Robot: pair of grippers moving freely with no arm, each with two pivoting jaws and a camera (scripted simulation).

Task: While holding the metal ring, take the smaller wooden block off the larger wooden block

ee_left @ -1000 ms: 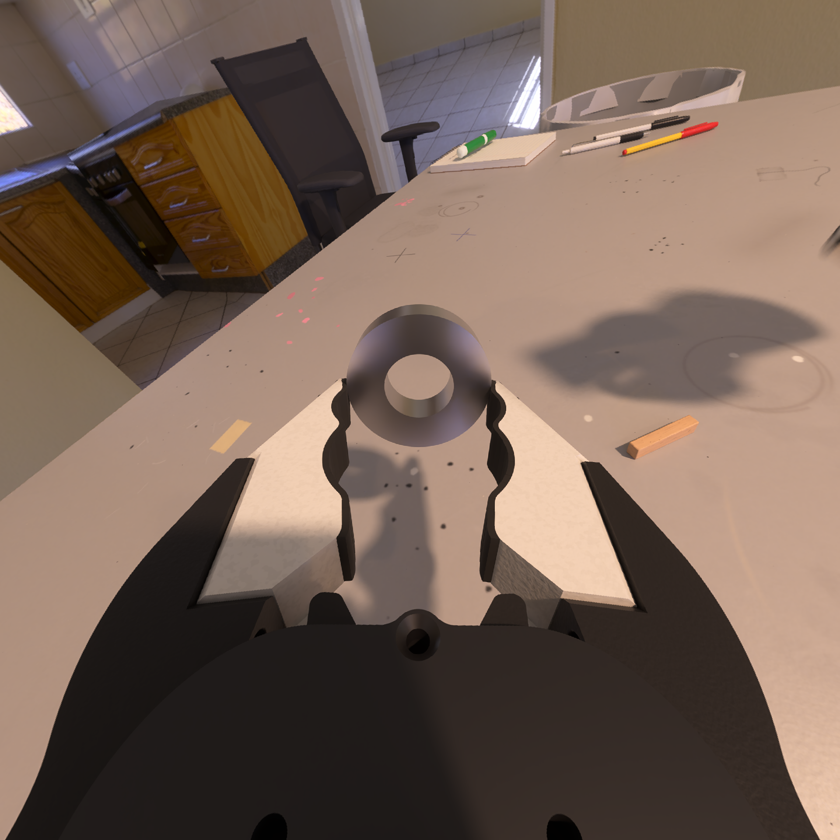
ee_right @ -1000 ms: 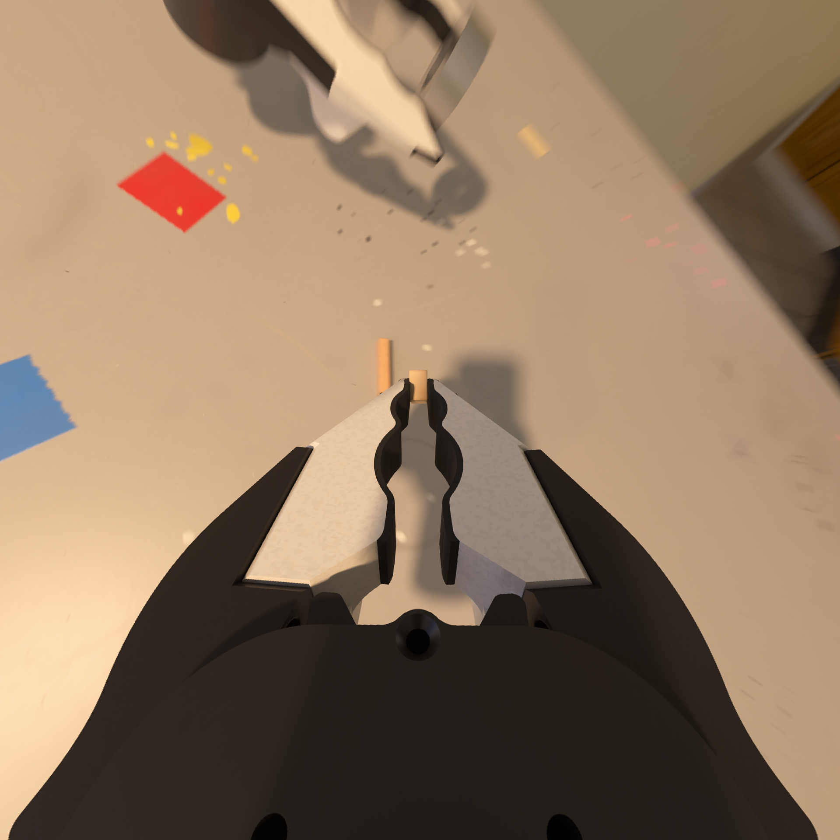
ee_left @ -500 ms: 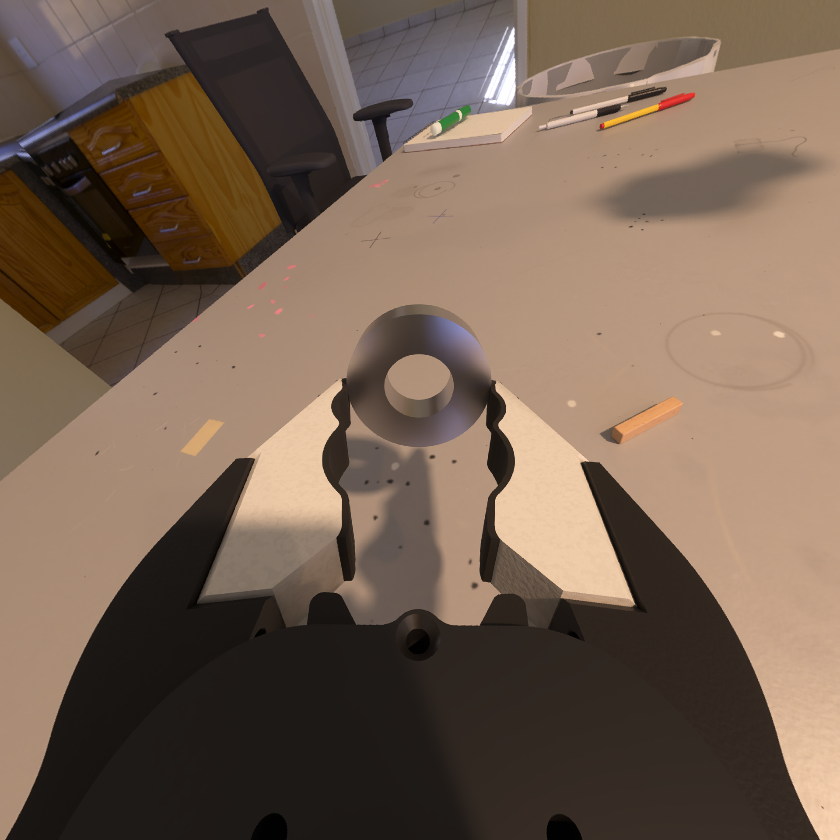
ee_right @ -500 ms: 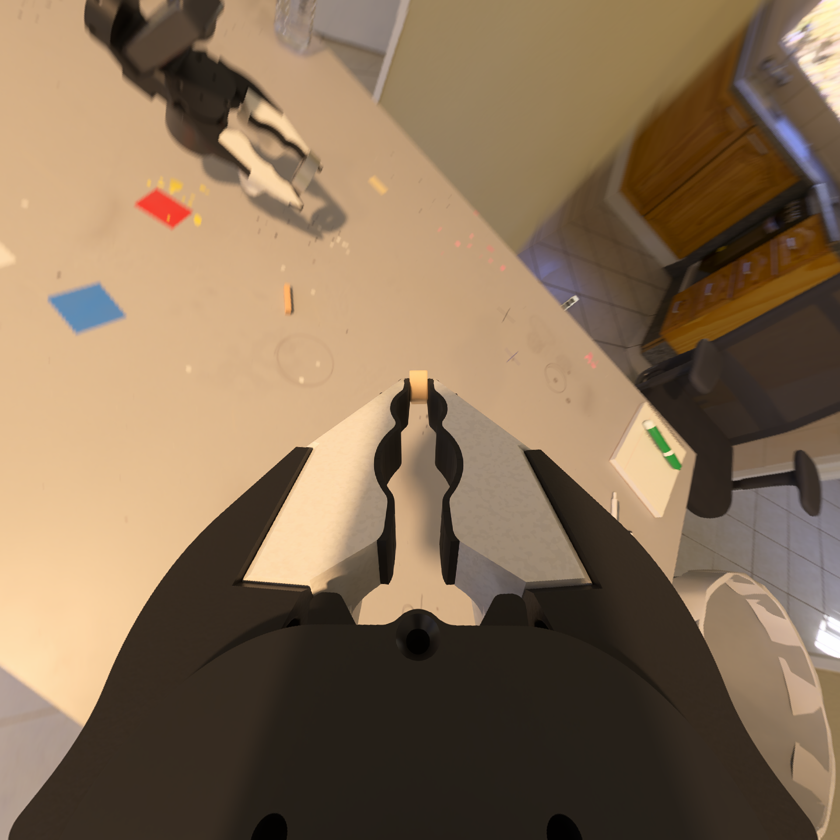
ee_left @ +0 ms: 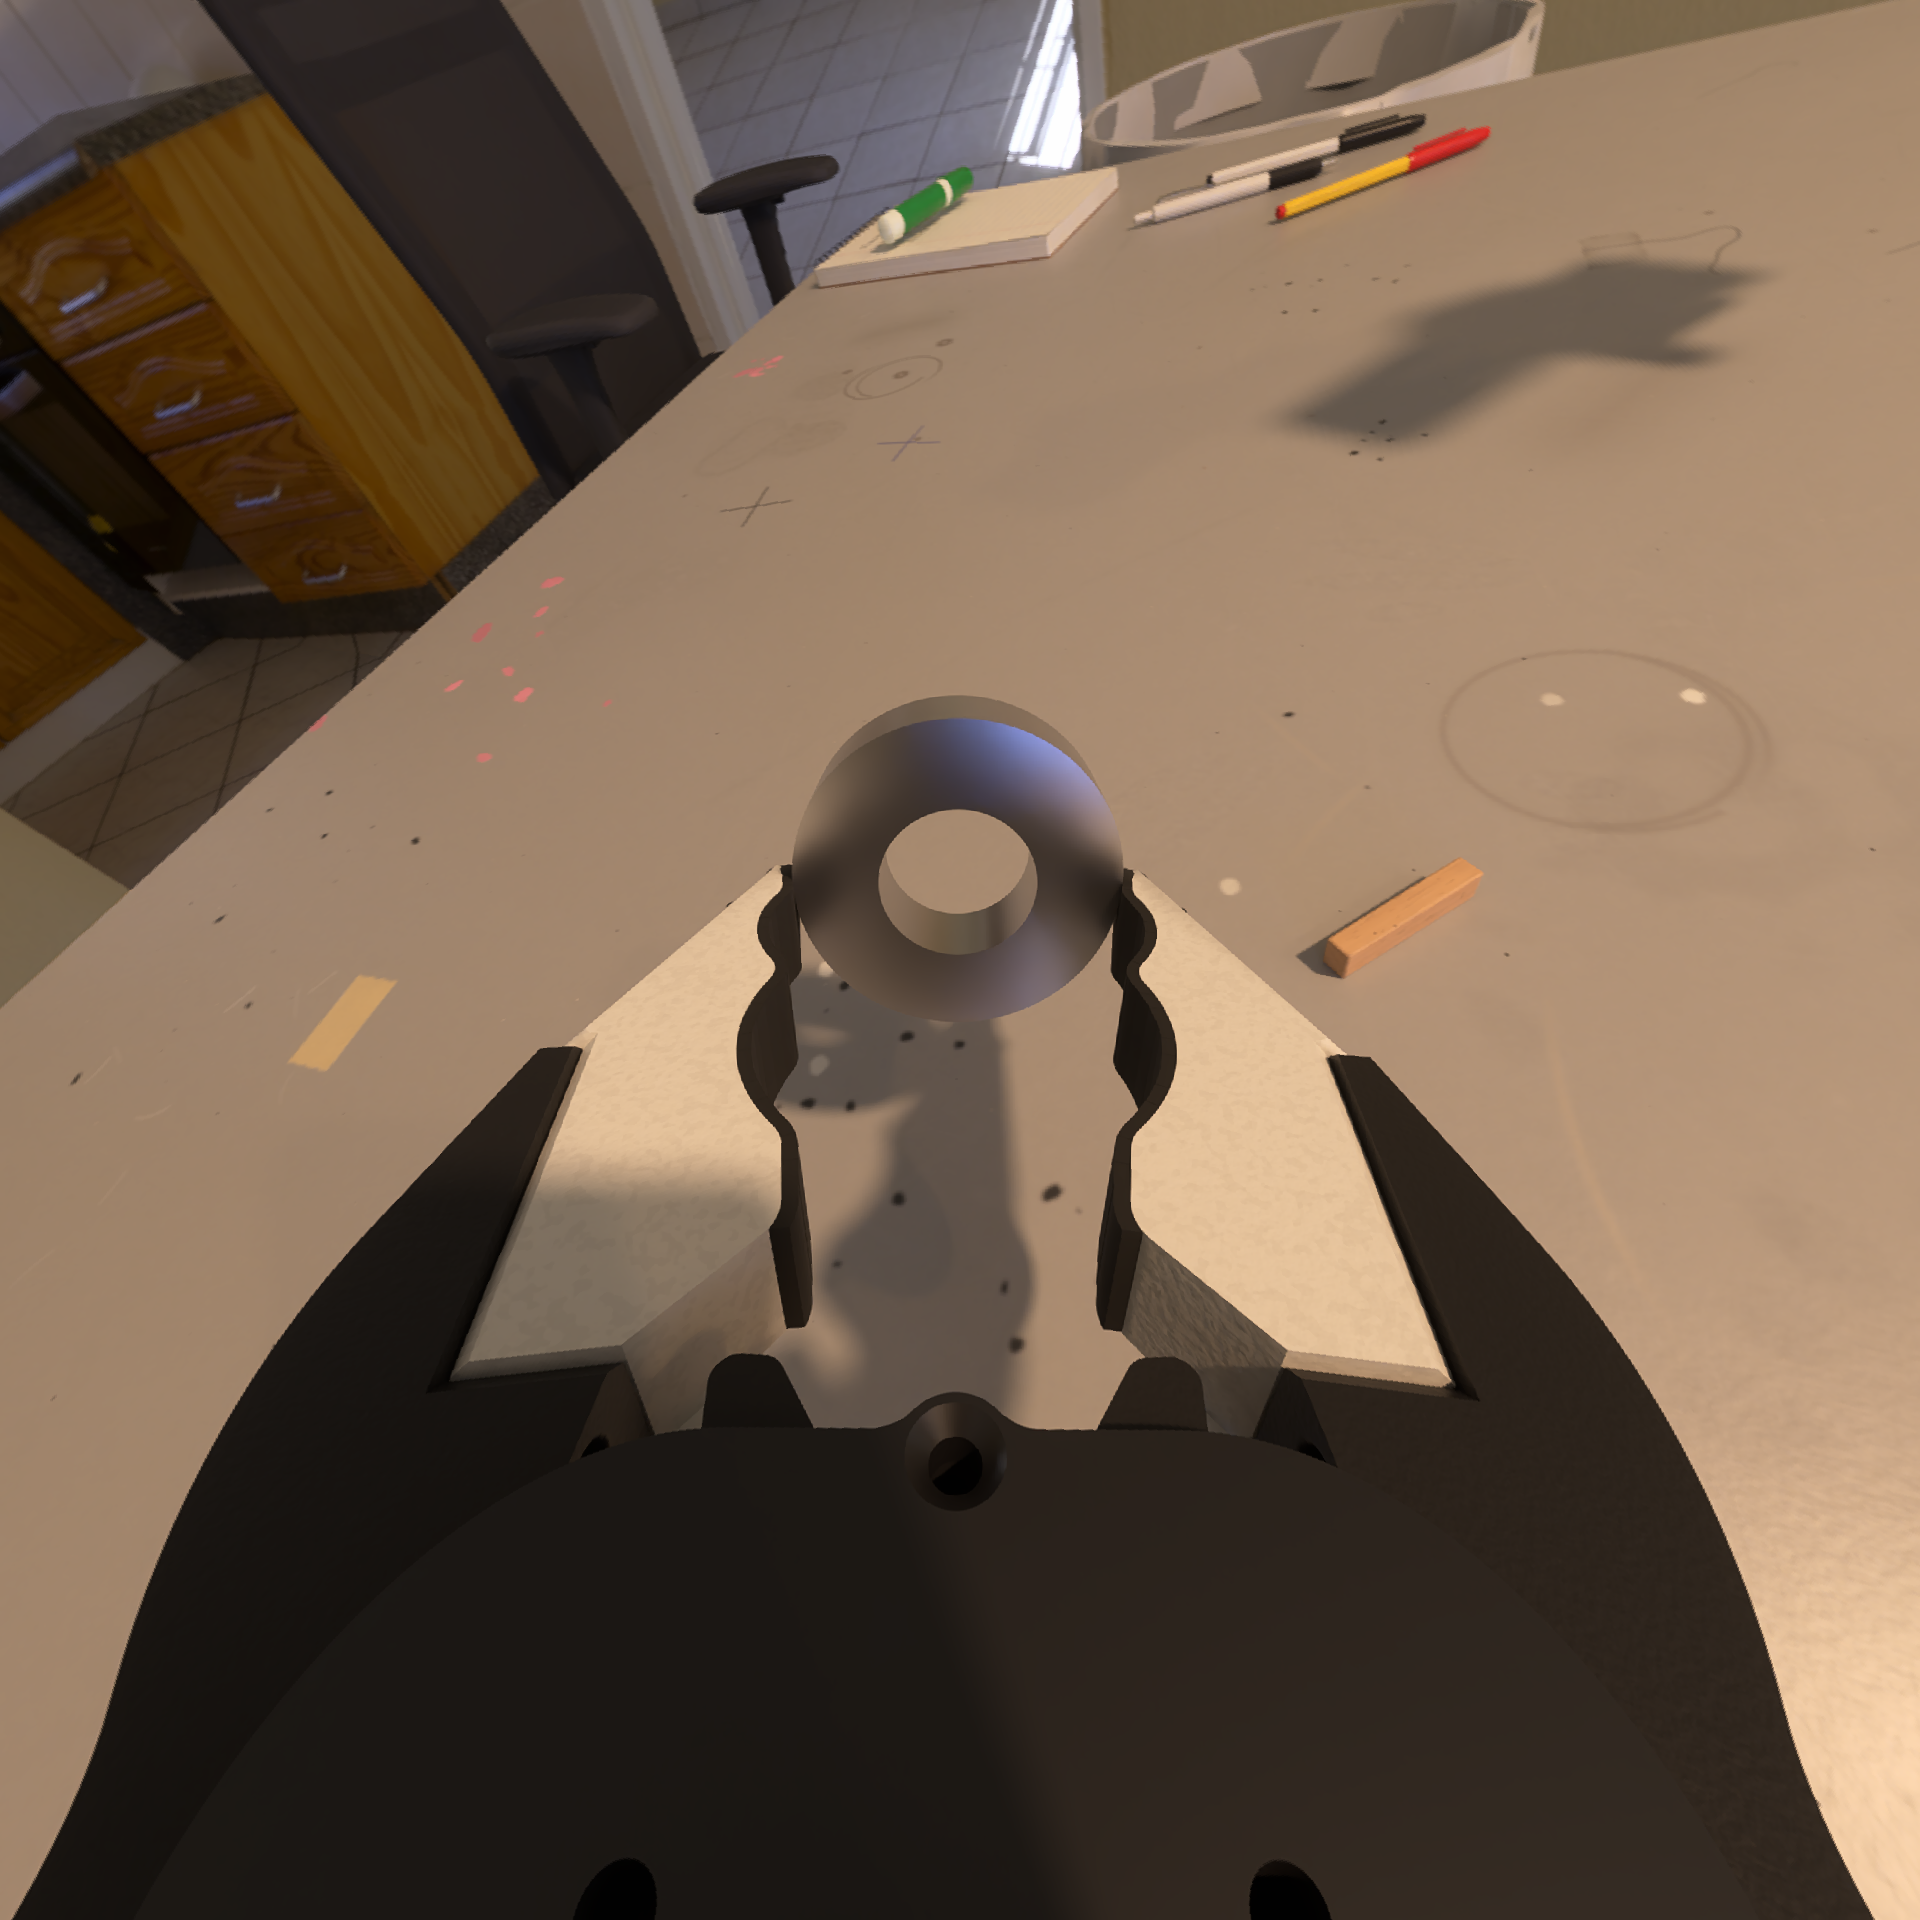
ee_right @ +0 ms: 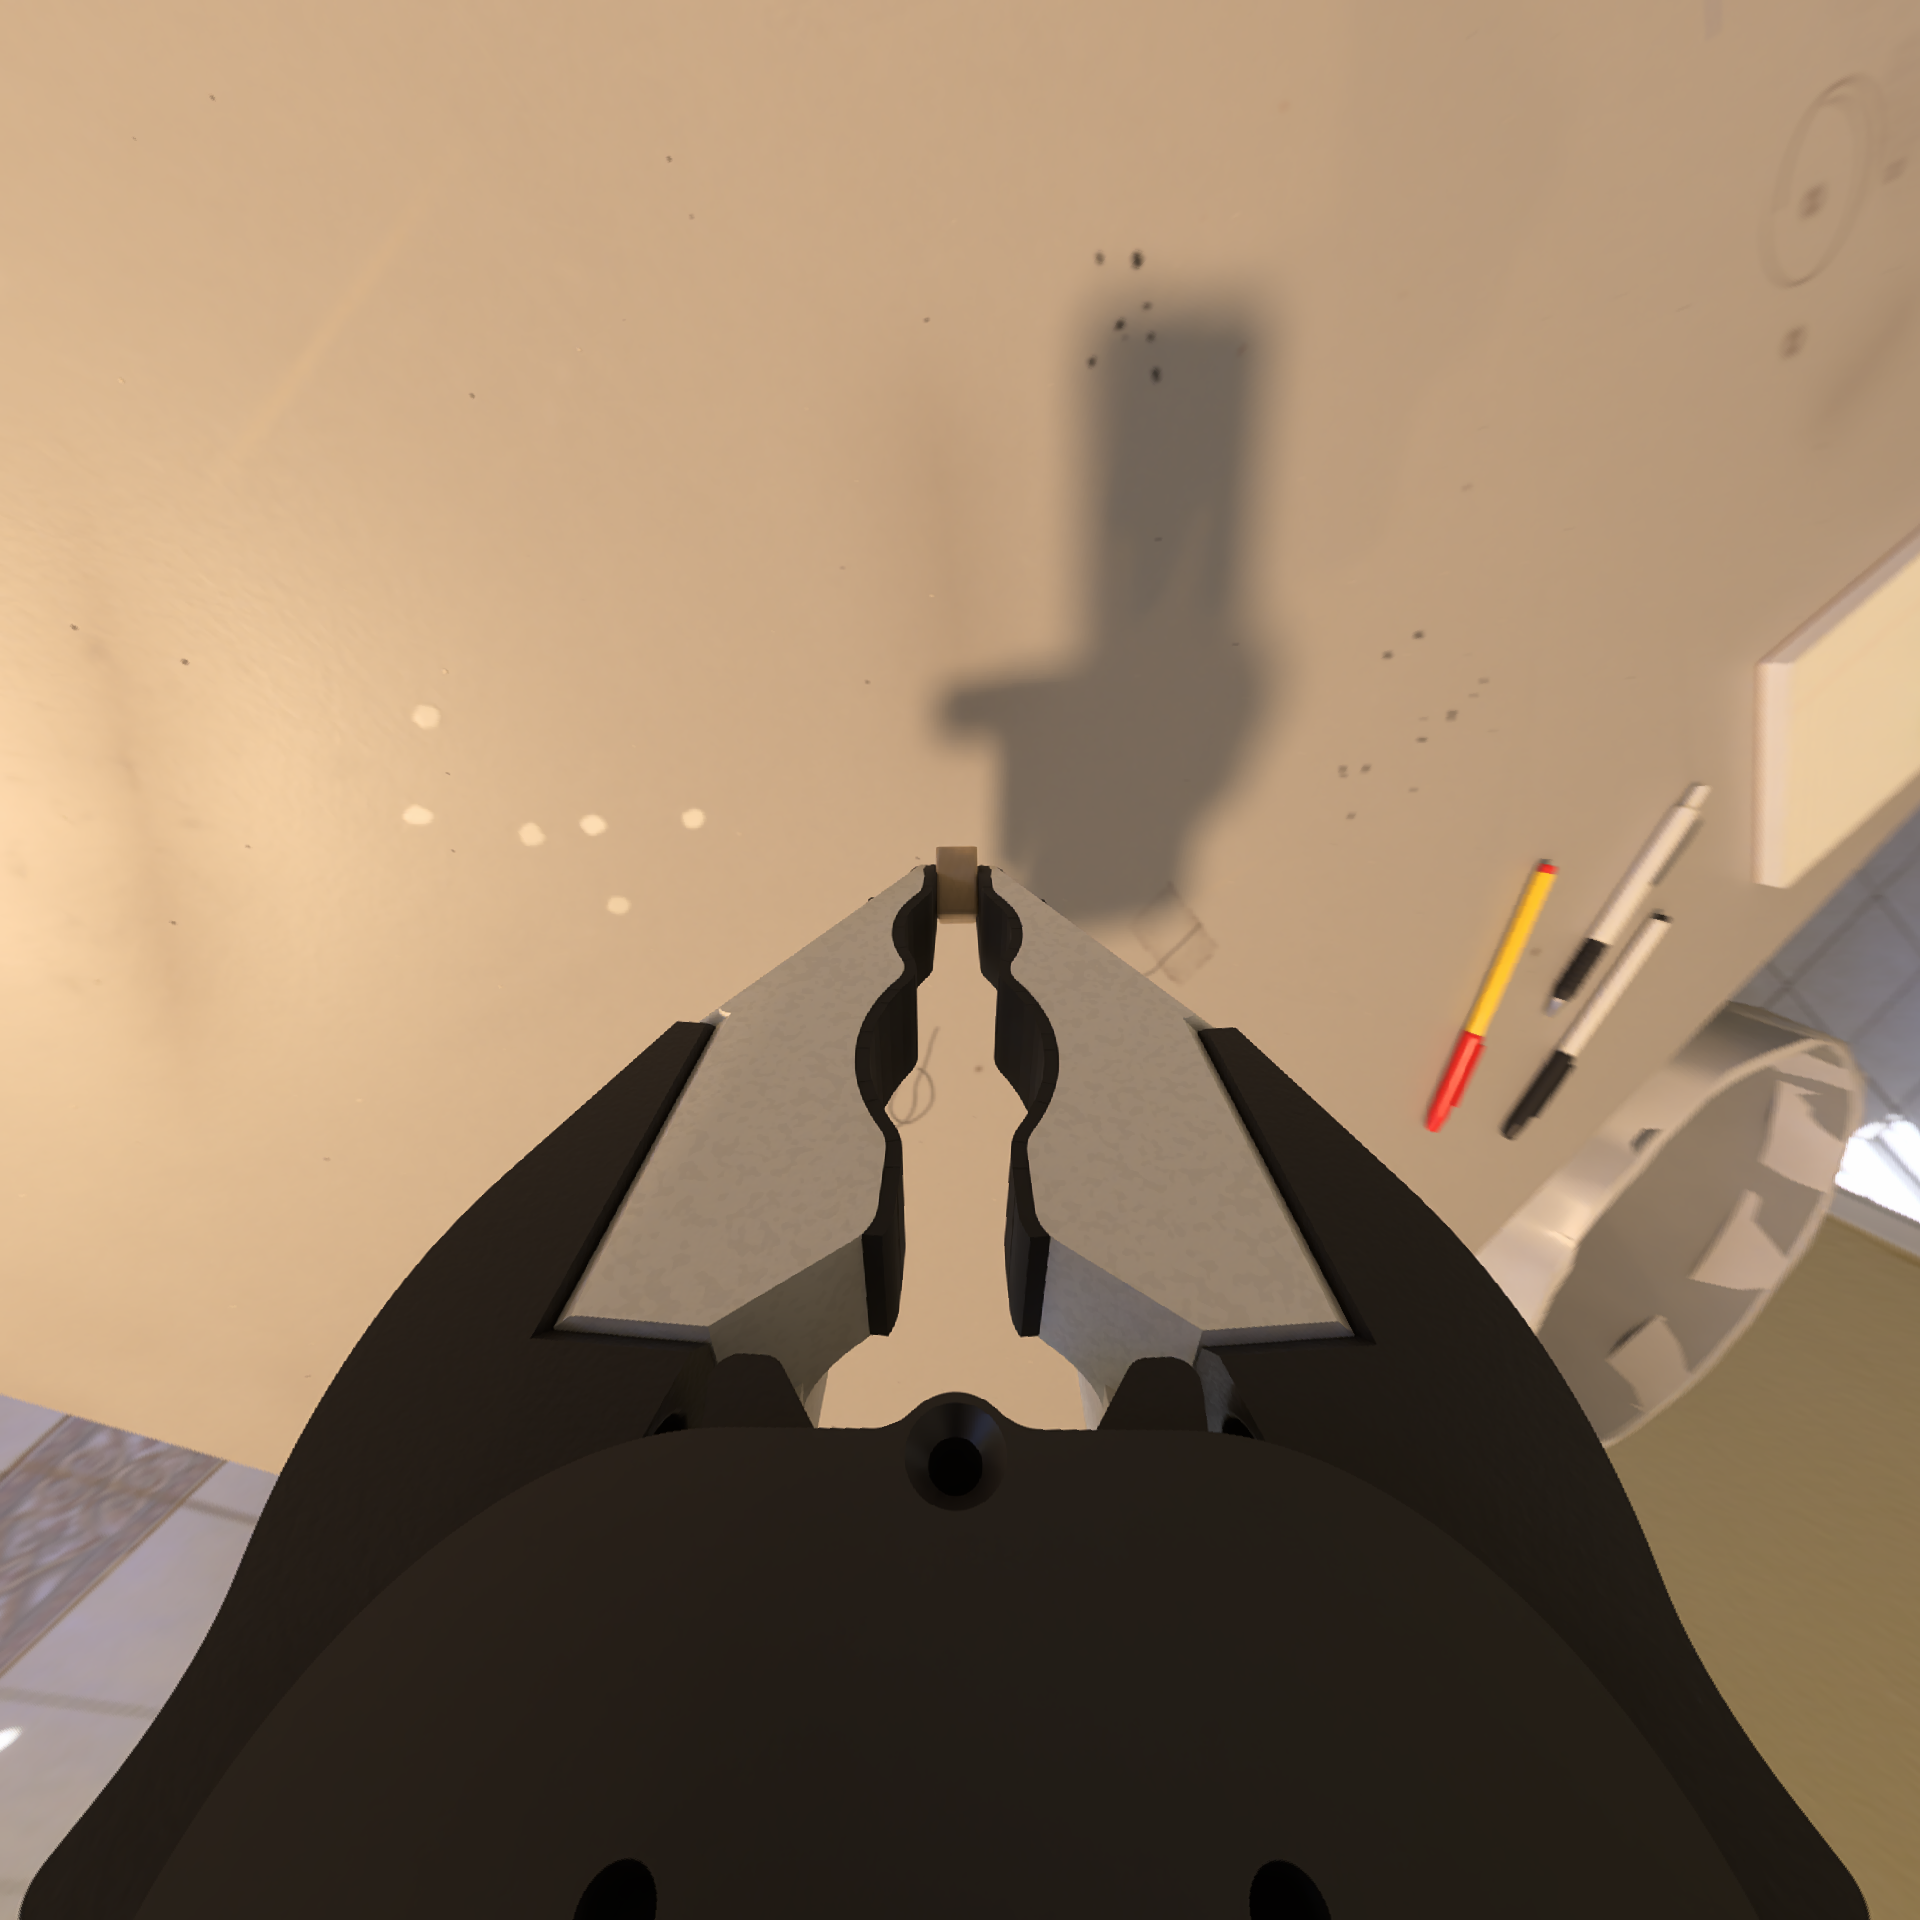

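My left gripper [ee_left: 956,883] is shut on the grey metal ring [ee_left: 956,857], which stands on edge between the fingertips above the table. The larger wooden block [ee_left: 1403,916], a long tan bar, lies flat on the table to the right of the ring. My right gripper [ee_right: 956,883] is shut on the smaller wooden block [ee_right: 955,881], a small tan piece pinched at the fingertips, held above the table. The larger block does not show in the right wrist view.
The beige table [ee_left: 1143,540] carries a white notepad [ee_left: 977,231] with a green marker [ee_left: 925,205], several pens [ee_left: 1340,171], also in the right wrist view [ee_right: 1496,992]. A white bin [ee_right: 1704,1216] stands past the table's far edge. A chair [ee_left: 582,312] and wooden drawers [ee_left: 260,364] are at the left.
My right gripper has carried the smaller block away from the larger block and swung toward the pens and bin. Its shadow moved far across the table. The left gripper shifted slightly, still holding the ring.
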